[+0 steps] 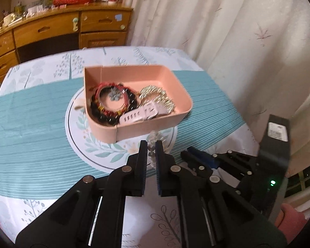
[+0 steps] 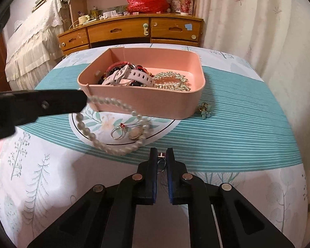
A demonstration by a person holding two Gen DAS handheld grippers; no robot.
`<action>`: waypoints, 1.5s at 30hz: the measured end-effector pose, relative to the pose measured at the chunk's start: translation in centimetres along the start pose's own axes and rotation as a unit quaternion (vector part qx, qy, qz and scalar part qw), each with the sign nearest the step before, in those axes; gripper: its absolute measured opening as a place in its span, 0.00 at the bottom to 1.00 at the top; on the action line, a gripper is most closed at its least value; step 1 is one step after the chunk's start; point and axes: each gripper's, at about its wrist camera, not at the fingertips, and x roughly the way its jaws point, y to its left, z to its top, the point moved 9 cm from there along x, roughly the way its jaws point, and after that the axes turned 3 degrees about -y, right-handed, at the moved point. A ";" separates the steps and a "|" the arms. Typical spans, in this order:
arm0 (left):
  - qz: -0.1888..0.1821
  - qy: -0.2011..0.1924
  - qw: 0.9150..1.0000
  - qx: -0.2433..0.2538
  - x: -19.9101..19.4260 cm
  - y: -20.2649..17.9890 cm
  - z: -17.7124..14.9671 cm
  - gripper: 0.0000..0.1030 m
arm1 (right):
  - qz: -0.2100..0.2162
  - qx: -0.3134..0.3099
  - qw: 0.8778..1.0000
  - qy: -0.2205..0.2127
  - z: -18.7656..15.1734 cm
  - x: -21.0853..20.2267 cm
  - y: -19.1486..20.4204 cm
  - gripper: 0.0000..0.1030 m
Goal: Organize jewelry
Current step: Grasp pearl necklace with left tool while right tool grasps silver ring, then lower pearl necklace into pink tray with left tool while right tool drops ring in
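Your left claw [image 1: 151, 147] pinches a pale, glossy pearl-bead bracelet [image 2: 105, 124], hanging looped before the pink plastic tray [image 2: 146, 101]; your right claw [image 2: 161, 155] clamps a silver ring [image 2: 161, 162] above the worktop [image 2: 237, 136].

**Black hand-held grippers with blue-lined fingers**

The left hand-held gripper [image 1: 151, 147] is built of matte black plastic, its angular linkage arms joined by round silver pivot pins. The inner faces of its fingers [image 1: 142, 161] carry ribbed blue pads. The right hand-held gripper [image 2: 161, 155] has the same black frame, silver pins and blue pads. Seen from the left wrist view, its black housing bears a white label and a small green light.
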 end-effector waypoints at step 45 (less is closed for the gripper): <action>0.070 -0.035 0.997 0.005 0.9 3.9 9.2 0.50 | 0.018 0.085 0.994 -0.062 11.7 -1.4 -2.1 0.36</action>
